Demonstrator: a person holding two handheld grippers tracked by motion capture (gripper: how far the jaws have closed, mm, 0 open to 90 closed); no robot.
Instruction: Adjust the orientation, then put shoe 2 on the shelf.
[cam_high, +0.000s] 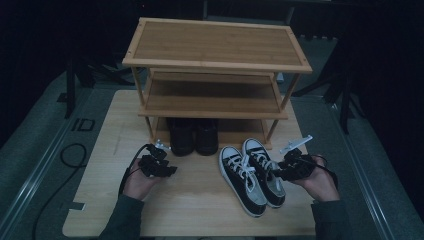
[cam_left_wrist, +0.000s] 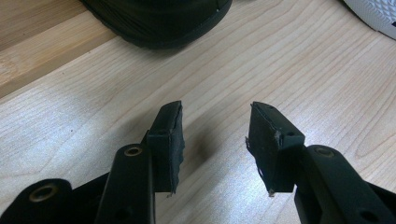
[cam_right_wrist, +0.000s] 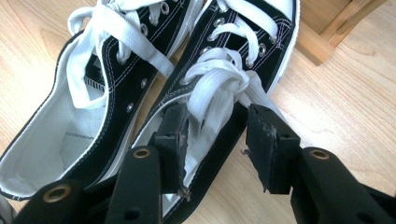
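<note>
My right fingers (cam_right_wrist: 219, 140) stand apart astride the outer wall of the right sneaker (cam_high: 265, 170), one inside by the tongue with a white lace (cam_right_wrist: 212, 100) brushing it, the other outside over the counter (cam_right_wrist: 355, 93); nothing is pinched yet. To do this well, I judge I should push the inner one a little deeper past the lace so I close on the canvas side alone, not on the bow, and squeeze firmly before lifting, since a high-top held by one wall will want to sag and swing. The left sneaker (cam_high: 242, 177) lies touching it, so I'd lift straight up first to avoid dragging its partner. My left fingers (cam_left_wrist: 215, 140) wait open over bare counter with nothing between them, near the black shoes (cam_high: 193, 135) tucked under the rack (cam_high: 215, 45) at the far side. The middle shelf (cam_high: 212, 97) looks free, a fair spot for the pair, toes leading in
</note>
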